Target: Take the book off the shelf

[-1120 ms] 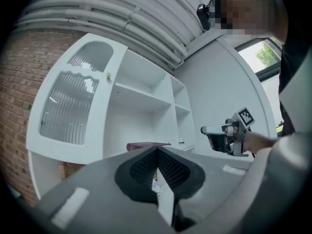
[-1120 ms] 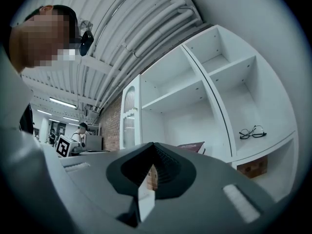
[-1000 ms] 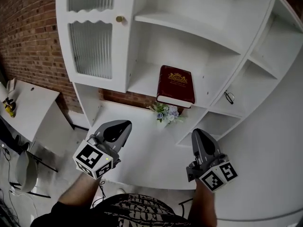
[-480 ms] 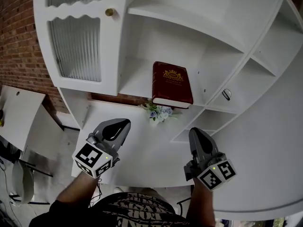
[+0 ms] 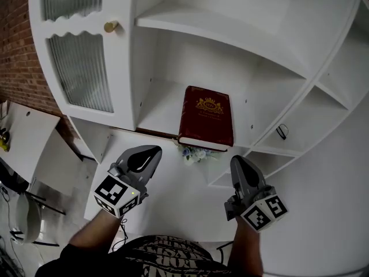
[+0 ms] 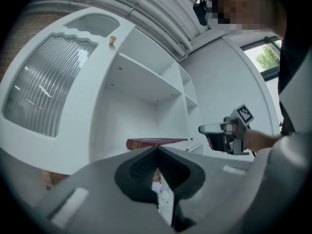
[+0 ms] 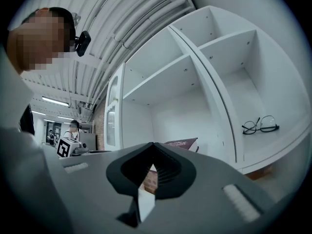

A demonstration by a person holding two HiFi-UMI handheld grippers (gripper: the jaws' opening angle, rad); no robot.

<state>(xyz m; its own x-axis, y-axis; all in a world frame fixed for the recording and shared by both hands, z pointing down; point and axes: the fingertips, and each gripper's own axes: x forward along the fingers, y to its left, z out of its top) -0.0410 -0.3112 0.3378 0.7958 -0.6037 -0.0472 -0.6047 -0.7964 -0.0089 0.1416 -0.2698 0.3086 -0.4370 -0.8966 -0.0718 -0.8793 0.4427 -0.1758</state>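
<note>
A dark red book (image 5: 206,118) with a gold crest lies flat on the middle shelf (image 5: 157,105) of a white cabinet, its front edge overhanging slightly. The book's spine (image 6: 155,143) shows in the left gripper view and its cover (image 7: 182,143) peeks over the jaws in the right gripper view. My left gripper (image 5: 151,153) is below and left of the book, shut and empty. My right gripper (image 5: 237,163) hangs below the book's right corner, also shut with nothing held. Both are short of the shelf.
A small bunch of flowers (image 5: 192,153) sits under the book's shelf. Eyeglasses (image 5: 281,132) lie in the compartment to the right, also eyeglasses (image 7: 260,125) in the right gripper view. A glass-fronted cabinet door with a brass knob (image 5: 110,26) is at left, brick wall beyond.
The view has shifted so the cabinet and book sit lower and closer. The flowers are now mostly hidden under the shelf. Both grippers keep their places in the frame.
</note>
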